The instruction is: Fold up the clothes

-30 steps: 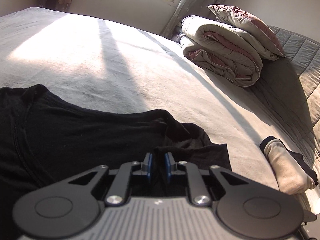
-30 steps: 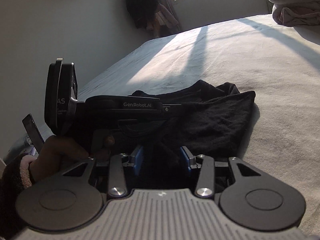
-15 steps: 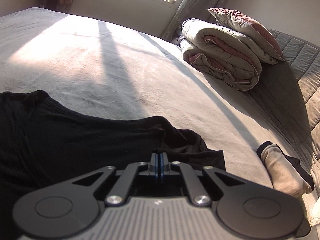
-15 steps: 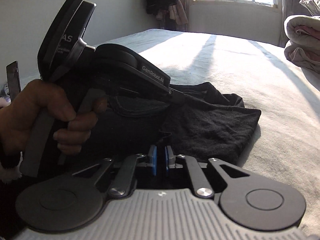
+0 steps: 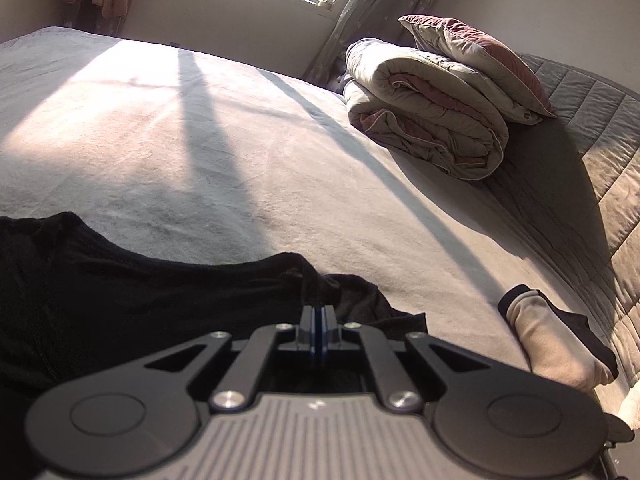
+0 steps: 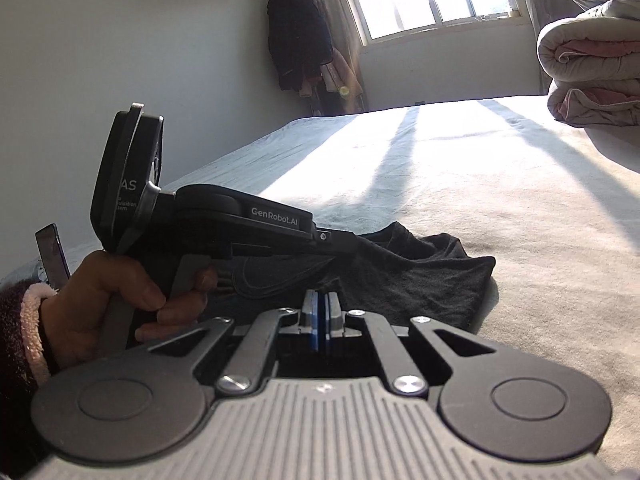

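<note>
Left wrist view: left tool (image 5: 319, 320) has its blue pads pressed together, clamped on the near edge of the black garment (image 5: 120, 292). Garment lies rumpled on the bed (image 5: 240, 168), spreading left of the tool. A cream sock with dark cuff (image 5: 552, 344) lies on the bed to the right, apart from the garment. Folded quilt (image 5: 424, 120) with a pillow (image 5: 472, 52) on top sits at the far right by the window.

Right wrist view: right tool (image 6: 322, 320) pads are together, gripping the garment (image 6: 408, 276) edge. Left tool (image 6: 340, 240) visible side-on, held by a hand (image 6: 120, 300), tip on the same garment. Quilt (image 6: 592, 68) far right.
</note>
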A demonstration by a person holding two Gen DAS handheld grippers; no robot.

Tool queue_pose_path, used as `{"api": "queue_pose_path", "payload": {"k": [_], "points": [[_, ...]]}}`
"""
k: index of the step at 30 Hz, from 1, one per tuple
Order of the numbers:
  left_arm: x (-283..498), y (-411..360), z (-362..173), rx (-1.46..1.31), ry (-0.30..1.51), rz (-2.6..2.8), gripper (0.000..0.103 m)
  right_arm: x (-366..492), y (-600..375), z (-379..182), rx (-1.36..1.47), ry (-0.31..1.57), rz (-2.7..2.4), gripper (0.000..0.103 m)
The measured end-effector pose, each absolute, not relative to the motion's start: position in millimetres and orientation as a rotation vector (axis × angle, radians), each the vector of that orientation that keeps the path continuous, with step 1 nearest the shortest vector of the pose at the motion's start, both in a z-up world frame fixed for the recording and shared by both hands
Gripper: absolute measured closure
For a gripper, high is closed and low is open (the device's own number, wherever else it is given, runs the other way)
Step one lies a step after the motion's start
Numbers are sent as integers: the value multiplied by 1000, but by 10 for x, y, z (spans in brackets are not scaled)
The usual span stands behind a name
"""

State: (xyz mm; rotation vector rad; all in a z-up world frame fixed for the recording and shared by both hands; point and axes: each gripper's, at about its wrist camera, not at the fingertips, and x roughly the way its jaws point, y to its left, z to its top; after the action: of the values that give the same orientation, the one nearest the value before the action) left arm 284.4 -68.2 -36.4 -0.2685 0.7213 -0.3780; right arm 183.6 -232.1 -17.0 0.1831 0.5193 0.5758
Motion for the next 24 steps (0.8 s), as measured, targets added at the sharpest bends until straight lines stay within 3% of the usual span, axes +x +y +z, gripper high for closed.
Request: {"api": "queue_pose_path", "payload": {"k": [2, 6, 10, 13, 15, 17, 24], "points": [[2868, -624, -385, -296, 758, -356, 94, 1881, -2315, -200, 183, 541, 556, 100], [2878, -441, -431, -434, 859, -385, 66, 1912, -2387, -216, 211, 546, 553, 100], [2906, -419, -564, -578, 980, -454, 57, 1862, -2409, -160, 240, 529, 579, 100], [2919, -480, -592, -609, 947, -441, 62, 1841, -2414, -122, 254, 524, 599, 100], [2935, -527, -588, -610, 903, -424, 87, 1829, -2417, -102, 263, 521, 611, 100], [2910, -567, -562, -582, 847, -411, 101, 1827, -2413, -101, 272, 520, 620, 100], [2692, -526, -456, -482, 654, -362, 101, 1864, -2285, -128, 268, 544, 636, 100]]}}
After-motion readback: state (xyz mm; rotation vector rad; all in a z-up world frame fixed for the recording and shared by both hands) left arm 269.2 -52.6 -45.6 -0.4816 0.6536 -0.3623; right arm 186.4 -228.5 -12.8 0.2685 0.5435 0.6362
